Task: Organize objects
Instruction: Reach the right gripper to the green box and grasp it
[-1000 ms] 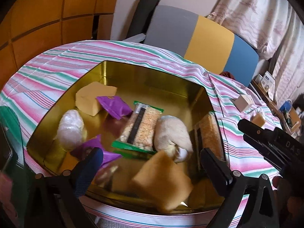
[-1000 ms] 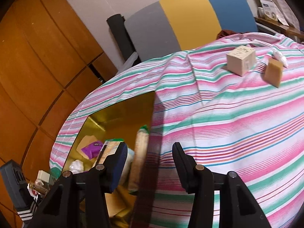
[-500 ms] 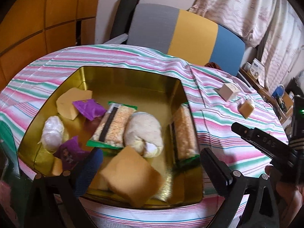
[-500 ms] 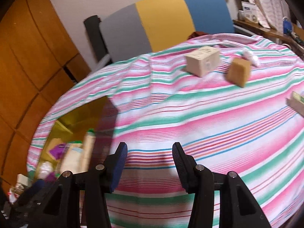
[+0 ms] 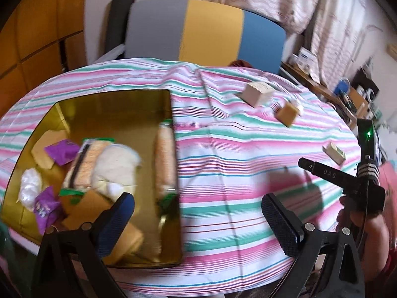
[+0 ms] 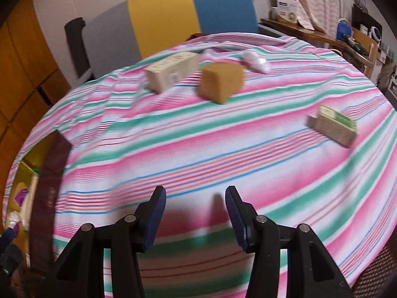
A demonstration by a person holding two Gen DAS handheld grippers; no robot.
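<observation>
The gold tin [image 5: 111,109] at the left holds cracker packs [image 5: 165,154], a pale bun pack [image 5: 116,166], purple wrappers [image 5: 60,150] and a brown packet [image 5: 84,206]. My left gripper [image 5: 198,221] is open and empty, straddling the tin's right wall. On the striped cloth lie a cream box [image 6: 171,70], a brown cube [image 6: 220,82], a white wrapped sweet [image 6: 255,60] and a small green-labelled box [image 6: 335,128]. My right gripper [image 6: 196,198] hangs open over bare cloth, short of those items, with nothing between its fingers.
A grey, yellow and blue chair back [image 5: 206,29] stands behind the table. A cluttered shelf [image 5: 347,92] runs along the right wall under curtains. Wooden panelling is at the left. A hand [image 5: 359,218] holds the right gripper at the far right of the left wrist view.
Both grippers have swung right, away from the tin's inside and toward the loose items on the cloth. The right gripper has come closer to the cube and boxes. Both stay open.
</observation>
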